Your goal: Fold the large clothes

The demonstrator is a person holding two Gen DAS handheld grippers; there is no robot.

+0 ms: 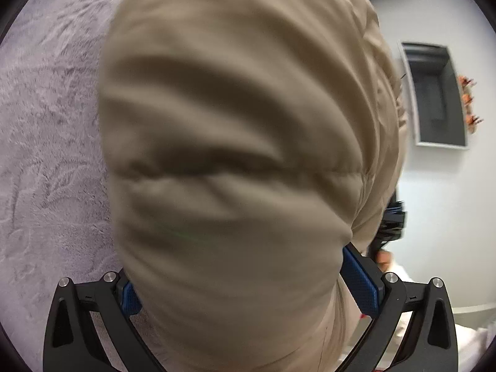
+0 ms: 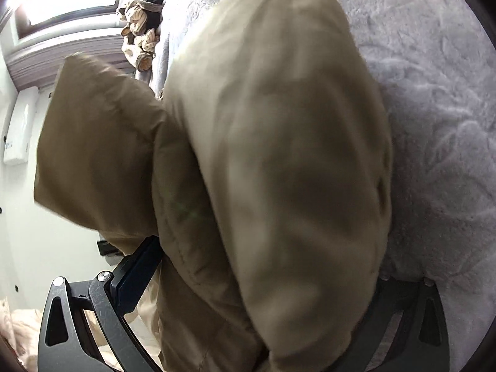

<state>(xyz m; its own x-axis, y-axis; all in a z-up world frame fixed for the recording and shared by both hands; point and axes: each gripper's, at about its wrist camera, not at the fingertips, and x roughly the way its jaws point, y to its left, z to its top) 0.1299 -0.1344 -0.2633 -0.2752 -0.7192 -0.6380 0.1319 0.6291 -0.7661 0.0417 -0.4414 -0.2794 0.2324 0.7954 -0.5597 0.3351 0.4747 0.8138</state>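
Clearly both hand-held grippers, left point(image 1: 245, 291) and right point(image 2: 248, 279), are clamped on the puffy beige quilted jacket point(image 1: 235, 130), lifted above the grey fuzzy blanket point(image 1: 46, 130).

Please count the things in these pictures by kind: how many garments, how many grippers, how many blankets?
Beige padded garment: 1
Hand-held gripper: 2, left and right, both clamped on the garment
Grey fluffy blanket: 1
Total: 4

One beige garment point(image 1: 235, 142), two claws point(image 1: 248, 282)
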